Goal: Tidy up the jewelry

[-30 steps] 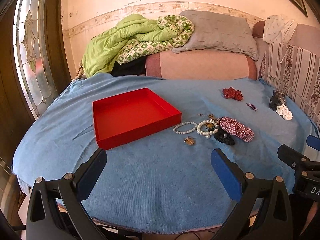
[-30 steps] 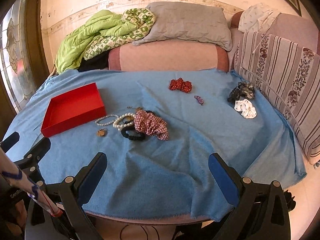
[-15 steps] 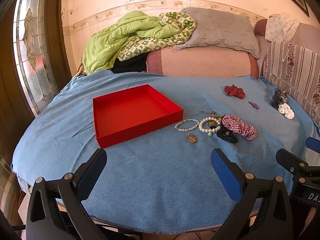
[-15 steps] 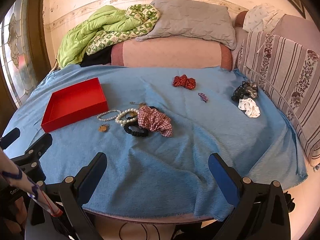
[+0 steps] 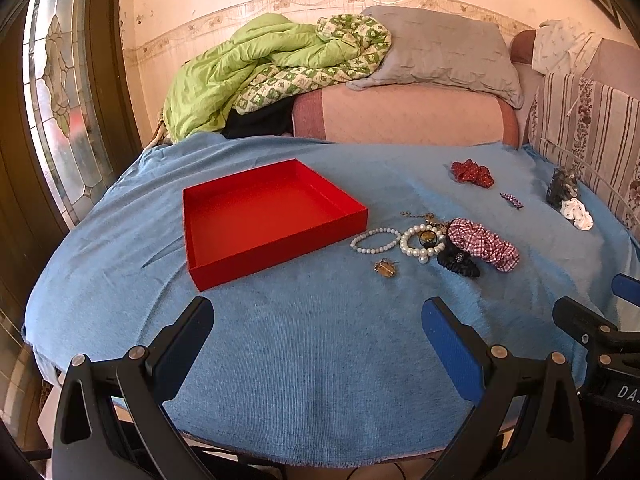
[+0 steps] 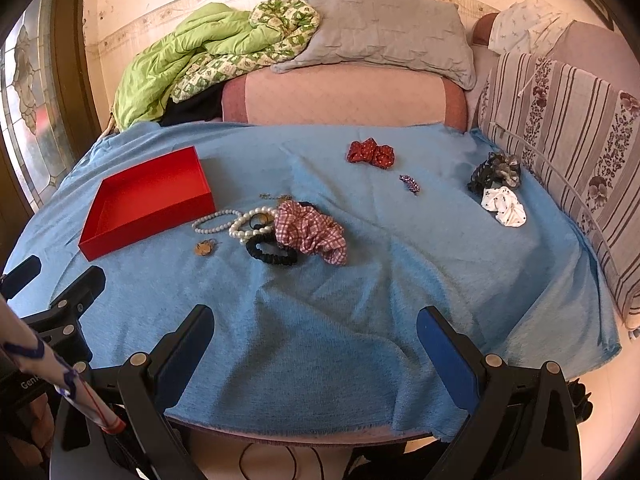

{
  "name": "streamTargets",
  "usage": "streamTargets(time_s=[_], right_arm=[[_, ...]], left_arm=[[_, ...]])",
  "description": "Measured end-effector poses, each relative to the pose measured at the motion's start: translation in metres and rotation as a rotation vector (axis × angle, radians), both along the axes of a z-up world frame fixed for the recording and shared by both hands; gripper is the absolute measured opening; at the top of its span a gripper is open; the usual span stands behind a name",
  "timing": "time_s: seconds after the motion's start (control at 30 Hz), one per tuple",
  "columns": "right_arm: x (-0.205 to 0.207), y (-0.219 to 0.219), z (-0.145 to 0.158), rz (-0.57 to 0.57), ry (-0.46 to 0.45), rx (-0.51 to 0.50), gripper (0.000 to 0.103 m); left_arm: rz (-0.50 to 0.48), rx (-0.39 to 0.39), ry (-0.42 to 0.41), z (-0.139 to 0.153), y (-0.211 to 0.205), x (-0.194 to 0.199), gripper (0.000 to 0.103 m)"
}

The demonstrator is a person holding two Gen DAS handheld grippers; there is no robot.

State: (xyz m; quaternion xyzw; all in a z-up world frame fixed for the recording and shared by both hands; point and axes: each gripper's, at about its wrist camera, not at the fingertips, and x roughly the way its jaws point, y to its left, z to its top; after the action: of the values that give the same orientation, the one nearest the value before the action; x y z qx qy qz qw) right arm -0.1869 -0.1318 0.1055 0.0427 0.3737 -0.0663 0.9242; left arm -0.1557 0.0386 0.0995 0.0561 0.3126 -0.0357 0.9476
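Note:
An empty red tray (image 5: 224, 216) (image 6: 120, 220) lies on the blue cloth. Right of it lies a cluster: a thin pearl bracelet (image 5: 375, 240) (image 6: 216, 221), a thick pearl bracelet (image 5: 420, 244) (image 6: 250, 226), a gold brooch (image 5: 386, 268) (image 6: 205, 247), a black scrunchie (image 5: 458, 262) (image 6: 272, 254) and a red checked scrunchie (image 5: 486, 244) (image 6: 310, 232). My left gripper (image 5: 316, 320) is open and empty, near the table's front edge. My right gripper (image 6: 314, 326) is open and empty, also at the front edge.
A red dotted scrunchie (image 6: 370, 153), a small purple clip (image 6: 410, 183), a grey-black scrunchie (image 6: 496, 170) and a white scrunchie (image 6: 504, 206) lie farther back right. A sofa with a grey pillow (image 6: 384, 32) and green quilt (image 6: 192, 48) stands behind the blue-covered table (image 6: 320, 320).
Both grippers have tilted and edged slightly forward toward the table. Nothing on the cloth has moved.

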Motion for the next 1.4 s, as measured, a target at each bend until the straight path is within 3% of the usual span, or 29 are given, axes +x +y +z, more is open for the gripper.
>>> streamTargets(time_s=[0.57, 0.87, 0.97, 1.03, 1.1, 1.17, 1.33, 1.37, 1.4], right_arm=[[0.012, -0.006, -0.013, 0.000, 0.032, 0.025, 0.102], [0.047, -0.026, -0.022, 0.018, 0.070, 0.101, 0.083], [0.065, -0.026, -0.026, 0.041, 0.081, 0.081, 0.077], [0.079, -0.022, -0.027, 0.077, 0.085, 0.064, 0.077], [0.093, -0.016, -0.028, 0.118, 0.088, 0.046, 0.077], [0.107, -0.008, -0.030, 0.149, 0.093, 0.010, 0.077], [0.140, -0.005, -0.041, 0.157, 0.109, -0.032, 0.076], [0.146, -0.006, -0.046, 0.153, 0.126, -0.046, 0.071], [0.151, -0.009, -0.049, 0.150, 0.142, -0.048, 0.045]], left_arm=[[0.000, 0.000, 0.062, -0.017, 0.004, 0.016, 0.103], [-0.073, -0.064, 0.138, -0.030, 0.024, 0.052, 0.103], [-0.088, -0.084, 0.153, -0.035, 0.027, 0.061, 0.103], [-0.111, -0.106, 0.168, -0.039, 0.027, 0.064, 0.101], [-0.130, -0.096, 0.174, -0.042, 0.022, 0.066, 0.089], [-0.159, -0.087, 0.185, -0.044, 0.016, 0.068, 0.083], [-0.191, -0.093, 0.210, -0.048, 0.008, 0.075, 0.083], [-0.196, -0.098, 0.218, -0.048, 0.006, 0.078, 0.083], [-0.206, -0.102, 0.225, -0.049, 0.005, 0.081, 0.083]])
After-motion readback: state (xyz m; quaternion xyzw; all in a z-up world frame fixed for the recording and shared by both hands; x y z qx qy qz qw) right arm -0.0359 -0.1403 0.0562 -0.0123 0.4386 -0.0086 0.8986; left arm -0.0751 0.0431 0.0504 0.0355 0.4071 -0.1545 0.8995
